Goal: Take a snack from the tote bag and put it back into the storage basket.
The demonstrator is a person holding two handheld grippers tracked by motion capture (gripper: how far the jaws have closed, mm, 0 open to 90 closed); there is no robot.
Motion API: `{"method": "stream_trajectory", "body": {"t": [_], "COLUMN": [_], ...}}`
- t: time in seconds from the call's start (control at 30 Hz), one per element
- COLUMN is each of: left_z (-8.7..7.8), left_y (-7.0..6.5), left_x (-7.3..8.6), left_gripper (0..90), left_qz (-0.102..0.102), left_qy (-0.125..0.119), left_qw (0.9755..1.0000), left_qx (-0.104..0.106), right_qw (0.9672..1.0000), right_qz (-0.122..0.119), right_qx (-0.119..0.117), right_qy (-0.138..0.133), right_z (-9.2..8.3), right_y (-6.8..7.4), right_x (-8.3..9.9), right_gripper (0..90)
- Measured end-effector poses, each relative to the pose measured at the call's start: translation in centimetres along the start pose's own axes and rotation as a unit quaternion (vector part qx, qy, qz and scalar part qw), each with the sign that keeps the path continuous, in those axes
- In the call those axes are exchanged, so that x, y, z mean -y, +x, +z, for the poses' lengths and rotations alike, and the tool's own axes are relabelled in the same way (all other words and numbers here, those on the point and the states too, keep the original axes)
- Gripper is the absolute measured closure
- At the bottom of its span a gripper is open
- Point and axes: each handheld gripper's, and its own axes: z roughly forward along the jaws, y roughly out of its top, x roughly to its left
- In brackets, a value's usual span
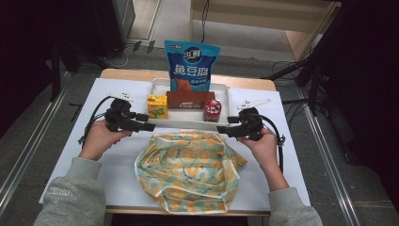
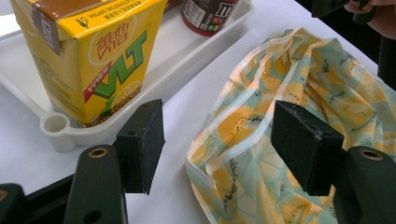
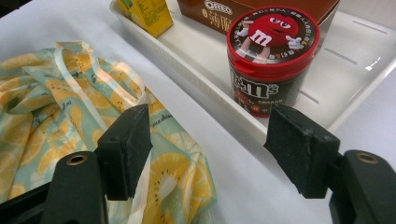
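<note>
A crumpled cloth bag [image 1: 188, 169] printed with yellow fruit lies on the white table in front of a white tray [image 1: 188, 123]. My left gripper [image 1: 146, 126] hovers at the bag's upper left corner, jaws open. In the left gripper view my left gripper [image 2: 219, 140] frames the bag's hem [image 2: 243, 140] without touching it. My right gripper [image 1: 223, 131] sits at the bag's upper right corner, also open. In the right gripper view my right gripper [image 3: 210, 140] has bare table and the bag's edge [image 3: 173, 172] between its jaws.
The tray [image 3: 355, 56] holds a yellow lemon tea carton [image 1: 157, 106], a brown Oreo box [image 1: 190, 100] and a red-lidded M&M's jar [image 1: 212, 110]. A blue snack bag [image 1: 190, 66] stands upright at its back. Bare white table lies on both sides of the bag.
</note>
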Motion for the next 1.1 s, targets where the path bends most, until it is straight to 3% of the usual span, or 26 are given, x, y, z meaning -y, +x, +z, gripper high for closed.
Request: {"method": "stream_trajectory", "body": {"t": [0.53, 1.1], "left_z": [-0.4, -0.7], "left_y": [-0.1, -0.3], "left_x": [0.6, 1.3], "left_gripper": [35.2, 35.2], "left_qz": [-0.002, -0.003], "left_qy": [0.000, -0.001], "left_qw": [1.0000, 1.0000], "left_qx": [-0.003, -0.006], "right_qw": [0.9999, 0.9999], "right_qz": [-0.010, -0.010], "right_qx": [-0.002, -0.002], "right_qy": [-0.008, -0.013], "right_z": [-1.6, -3.2], "right_y": [0.4, -0.8], "right_x": [1.7, 3.8], "right_gripper": [29.8, 21.9]}}
